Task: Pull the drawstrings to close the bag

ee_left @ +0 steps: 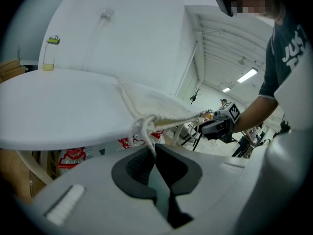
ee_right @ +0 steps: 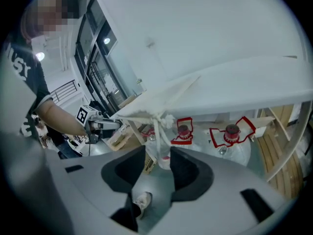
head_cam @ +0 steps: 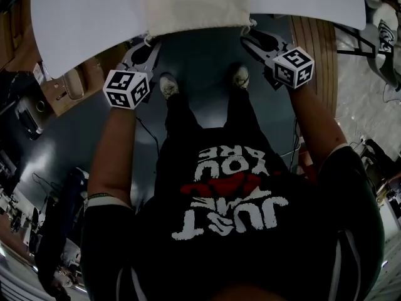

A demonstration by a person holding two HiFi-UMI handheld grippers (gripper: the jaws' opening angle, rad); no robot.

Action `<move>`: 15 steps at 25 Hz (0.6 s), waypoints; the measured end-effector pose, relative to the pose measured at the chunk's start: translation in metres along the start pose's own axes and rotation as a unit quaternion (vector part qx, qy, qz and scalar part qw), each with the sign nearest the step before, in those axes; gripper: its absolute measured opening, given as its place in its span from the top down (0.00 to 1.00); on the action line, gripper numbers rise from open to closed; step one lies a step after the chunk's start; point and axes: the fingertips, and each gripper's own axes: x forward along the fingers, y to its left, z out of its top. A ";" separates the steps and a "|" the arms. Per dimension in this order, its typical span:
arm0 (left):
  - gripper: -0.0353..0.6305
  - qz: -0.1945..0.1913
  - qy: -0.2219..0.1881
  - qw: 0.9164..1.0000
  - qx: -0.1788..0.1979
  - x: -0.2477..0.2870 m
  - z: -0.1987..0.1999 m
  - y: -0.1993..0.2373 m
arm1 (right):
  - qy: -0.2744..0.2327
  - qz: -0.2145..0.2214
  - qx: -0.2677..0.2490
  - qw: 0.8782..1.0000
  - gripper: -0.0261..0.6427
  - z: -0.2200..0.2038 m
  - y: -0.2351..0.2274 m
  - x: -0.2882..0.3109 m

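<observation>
Left claw (ee_left: 153, 152) clamps left drawstring (ee_left: 143, 127); right claw (ee_right: 159, 155) gapes wide around right drawstring (ee_right: 157, 131)

The left claw (head_cam: 148, 44), grey plastic with two jaws, sits at 11 o'clock in the head view. Its jaws are together, pinching a white twisted drawstring (ee_left: 145, 131). The right claw (head_cam: 247, 37), of the same build, sits at 1 o'clock with jaws wide apart; a second white cord (ee_right: 155, 131) hangs between them, unpressed. The bare left forearm (head_cam: 116, 149) and bare right forearm (head_cam: 313, 115) extend towards 12 o'clock.

Cream bag (head_cam: 194, 5), drawstrings (ee_left: 144, 126) beyond table (head_cam: 81, 17) edge
</observation>
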 end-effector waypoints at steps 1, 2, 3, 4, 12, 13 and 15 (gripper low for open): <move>0.93 -0.001 -0.001 1.000 0.000 0.001 0.001 -0.001 | -0.009 0.005 0.008 1.000 0.77 0.002 0.000 0.001; 0.93 -0.002 -0.003 1.000 -0.001 0.002 0.002 -0.002 | -0.018 0.013 0.017 1.000 0.77 0.005 0.002 0.002; 0.93 -0.003 -0.005 1.000 -0.002 0.002 0.003 -0.003 | -0.026 0.022 0.025 0.999 0.77 0.008 0.004 0.003; 0.93 -0.004 -0.006 1.000 -0.003 0.002 0.004 -0.004 | -0.033 0.030 0.033 0.998 0.77 0.010 0.007 0.004; 0.93 -0.005 -0.016 1.000 -0.016 -0.003 0.007 -0.001 | -0.077 0.069 0.089 0.991 0.77 0.030 0.020 0.022; 0.93 -0.002 -0.018 1.000 -0.019 -0.003 0.008 0.000 | -0.082 0.066 0.096 0.990 0.77 0.031 0.019 0.024; 0.93 0.010 -0.021 0.999 -0.023 -0.005 0.008 0.002 | -0.090 0.043 0.106 0.989 0.80 0.034 0.013 0.025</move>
